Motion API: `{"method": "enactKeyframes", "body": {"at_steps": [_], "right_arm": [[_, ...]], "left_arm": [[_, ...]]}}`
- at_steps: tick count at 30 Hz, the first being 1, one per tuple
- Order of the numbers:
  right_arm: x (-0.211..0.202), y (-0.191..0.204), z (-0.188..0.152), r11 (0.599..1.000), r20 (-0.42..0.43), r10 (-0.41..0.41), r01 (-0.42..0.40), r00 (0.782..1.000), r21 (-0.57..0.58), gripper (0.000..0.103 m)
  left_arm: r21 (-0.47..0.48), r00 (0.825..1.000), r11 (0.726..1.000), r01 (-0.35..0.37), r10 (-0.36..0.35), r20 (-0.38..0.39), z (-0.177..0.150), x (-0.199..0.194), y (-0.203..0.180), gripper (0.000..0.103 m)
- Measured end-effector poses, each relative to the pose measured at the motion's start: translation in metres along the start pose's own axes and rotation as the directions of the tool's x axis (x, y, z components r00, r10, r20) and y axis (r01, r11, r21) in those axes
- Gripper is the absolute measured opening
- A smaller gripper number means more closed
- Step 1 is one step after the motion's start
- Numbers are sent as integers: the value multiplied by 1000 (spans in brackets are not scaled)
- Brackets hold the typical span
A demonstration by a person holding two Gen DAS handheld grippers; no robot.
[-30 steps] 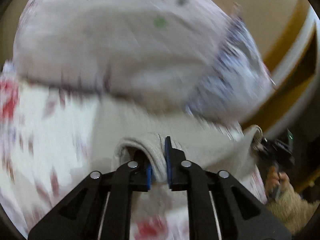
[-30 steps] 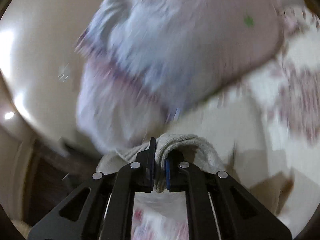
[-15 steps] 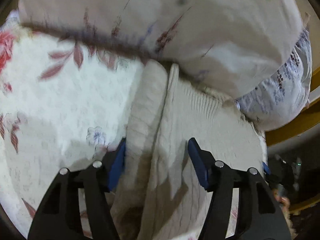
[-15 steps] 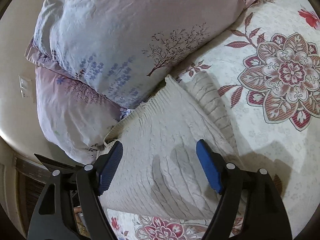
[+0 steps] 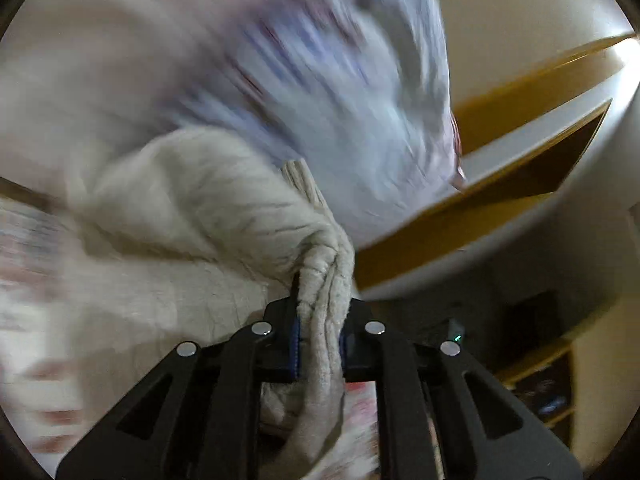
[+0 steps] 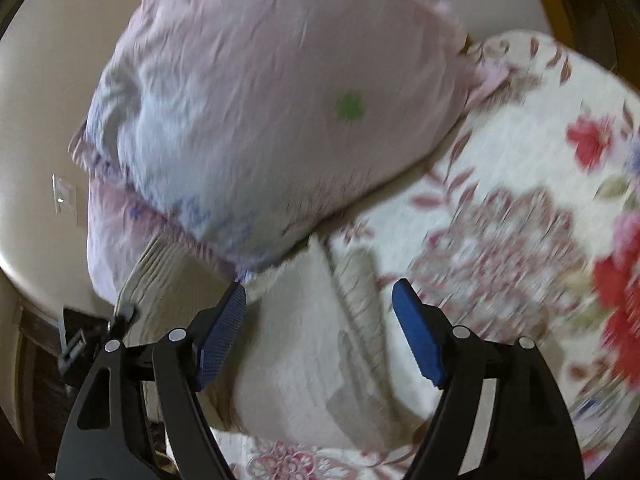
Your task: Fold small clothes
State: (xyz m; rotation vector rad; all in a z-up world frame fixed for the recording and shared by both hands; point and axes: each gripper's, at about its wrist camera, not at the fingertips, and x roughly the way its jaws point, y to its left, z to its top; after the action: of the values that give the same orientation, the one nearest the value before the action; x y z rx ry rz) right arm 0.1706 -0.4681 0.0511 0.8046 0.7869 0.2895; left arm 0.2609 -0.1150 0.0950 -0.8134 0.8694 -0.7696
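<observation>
The left tongs [image 5: 318, 344] pinch a bunched edge of the cream knit garment [image 5: 208, 204] to lift it for folding. The right tongs [image 6: 320, 332] are spread above it on the bed [image 6: 520, 184], beside the pillow [image 6: 280, 92].

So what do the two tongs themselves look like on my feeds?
Both look the same build: matte black linkage arms with triangular cut-outs and round silver pivot pins. The right tongs carry blue pads with a fine knurled texture. On the left tongs only thin blue pad edges show. No cables, markings or sleeves are visible.
</observation>
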Motion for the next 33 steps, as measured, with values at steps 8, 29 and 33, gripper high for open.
{"method": "enactKeyframes", "body": {"at_steps": [8, 29, 33], "right_arm": [[34, -20, 27, 996, -175, 69, -57, 982, 74, 96], [96, 50, -42, 975, -375, 208, -222, 903, 6, 29], [119, 65, -63, 987, -385, -48, -14, 922, -158, 43]], "left_arm": [[51, 991, 990, -131, 129, 44, -15, -2, 2, 89], [155, 938, 938, -310, 329, -112, -48, -49, 68, 39], [277, 759, 726, -629, 650, 19, -47, -72, 77, 67]]}}
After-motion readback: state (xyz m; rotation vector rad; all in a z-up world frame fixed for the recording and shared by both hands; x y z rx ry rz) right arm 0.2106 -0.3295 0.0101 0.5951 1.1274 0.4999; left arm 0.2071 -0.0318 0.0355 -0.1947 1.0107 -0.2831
